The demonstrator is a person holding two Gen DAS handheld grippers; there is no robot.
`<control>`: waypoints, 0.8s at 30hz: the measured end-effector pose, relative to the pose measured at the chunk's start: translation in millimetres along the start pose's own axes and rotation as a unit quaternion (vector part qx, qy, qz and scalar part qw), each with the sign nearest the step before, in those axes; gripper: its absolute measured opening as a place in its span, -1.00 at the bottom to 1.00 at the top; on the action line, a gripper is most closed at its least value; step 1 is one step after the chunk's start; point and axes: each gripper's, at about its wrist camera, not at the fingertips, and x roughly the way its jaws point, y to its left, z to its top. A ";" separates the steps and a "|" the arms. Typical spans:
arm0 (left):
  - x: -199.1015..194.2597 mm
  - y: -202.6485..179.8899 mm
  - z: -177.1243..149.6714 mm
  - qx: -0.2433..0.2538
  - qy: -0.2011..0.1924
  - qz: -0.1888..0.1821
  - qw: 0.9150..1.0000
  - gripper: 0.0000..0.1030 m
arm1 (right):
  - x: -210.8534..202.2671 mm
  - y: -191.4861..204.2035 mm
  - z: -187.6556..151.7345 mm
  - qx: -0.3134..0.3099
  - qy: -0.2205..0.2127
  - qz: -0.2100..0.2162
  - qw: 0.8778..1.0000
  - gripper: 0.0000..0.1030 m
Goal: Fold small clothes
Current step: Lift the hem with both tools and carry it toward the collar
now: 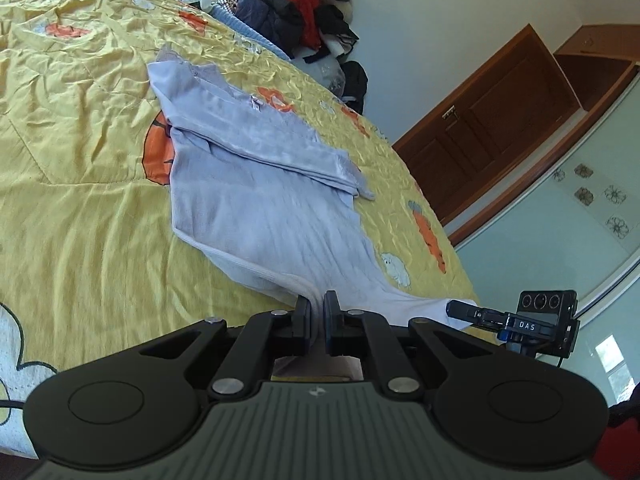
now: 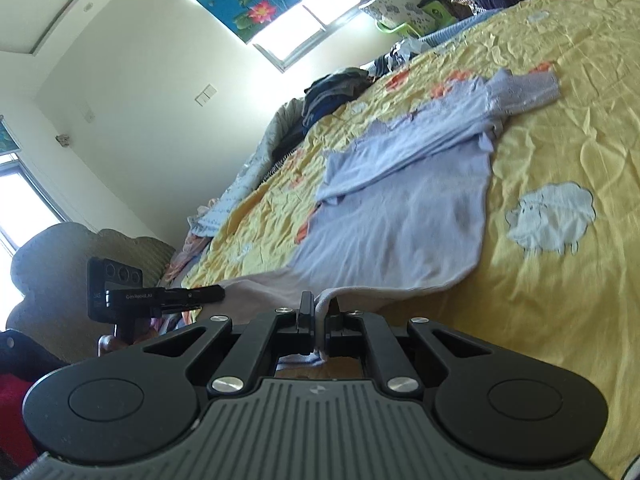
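While our left tool [image 1: 317, 312] and right tool [image 2: 320, 312] both pinch the pale purple cotton shirt [image 1: 256, 184] on the yellow quilted bed cover [image 1: 80, 120], a pile of dark and red clothes [image 1: 296, 4] sits far behind.

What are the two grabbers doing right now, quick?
Left gripper: closed, pinching the bottom edge of the light purple shirt.
Right gripper: closed, pinching the same shirt's bottom edge further along.

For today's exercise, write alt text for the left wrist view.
The left hand-held gripper pinches the near hem of a pale lilac long-sleeved top spread on a yellow bedspread. The right hand-held gripper grips the hem alongside.
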 end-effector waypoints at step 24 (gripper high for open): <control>-9.5 43.9 -35.9 -0.050 0.098 0.041 0.993 0.40 | -1.4 -5.2 -9.8 0.009 0.005 -0.037 0.999 -0.81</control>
